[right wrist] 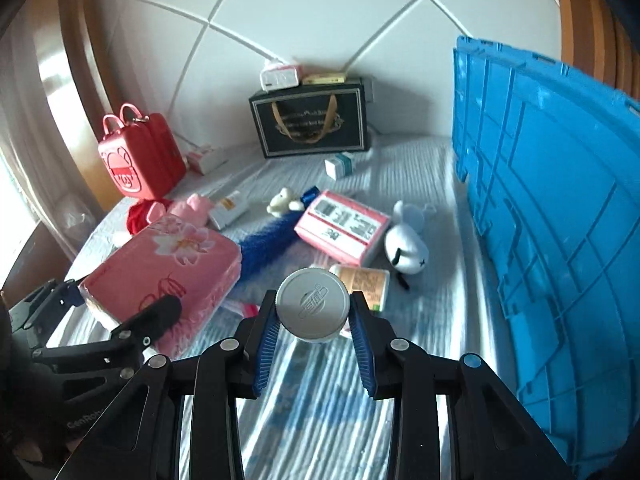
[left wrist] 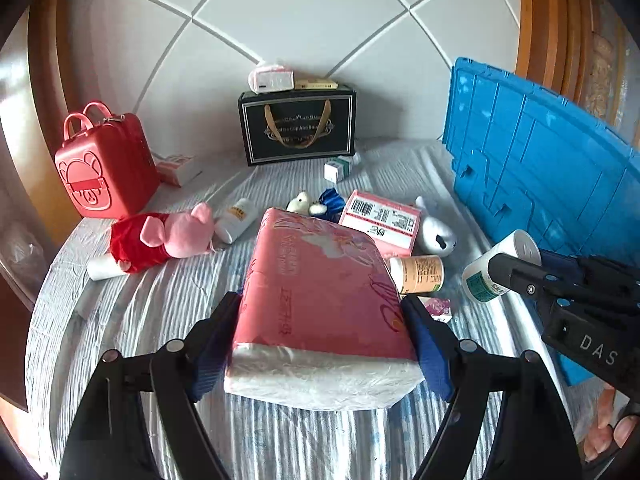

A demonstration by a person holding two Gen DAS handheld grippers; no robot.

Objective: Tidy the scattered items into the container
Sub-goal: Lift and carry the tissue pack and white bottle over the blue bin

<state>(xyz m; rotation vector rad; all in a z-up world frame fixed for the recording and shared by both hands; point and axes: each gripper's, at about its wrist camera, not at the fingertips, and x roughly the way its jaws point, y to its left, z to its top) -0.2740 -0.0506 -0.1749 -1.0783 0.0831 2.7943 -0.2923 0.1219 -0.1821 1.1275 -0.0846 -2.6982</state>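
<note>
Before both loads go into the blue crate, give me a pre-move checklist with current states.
1. Left gripper fingers clamp the pink tissue pack on both sides: ok.
2. Right gripper fingers shut on the white bottle: ok.
3. Pack lifted off the bedspread: cannot tell.
4. Blue crate opening faces the grippers: cannot tell; only a ribbed panel shows.
5. Grippers apart from each other: ok.

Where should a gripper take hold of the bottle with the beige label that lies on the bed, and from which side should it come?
Probably across the round body of the beige-label bottle, from above. It lies on its side on the bed cover, so the label band is the widest free part. The pink box sits close behind it, so the fingers should close front to back with care.
</note>
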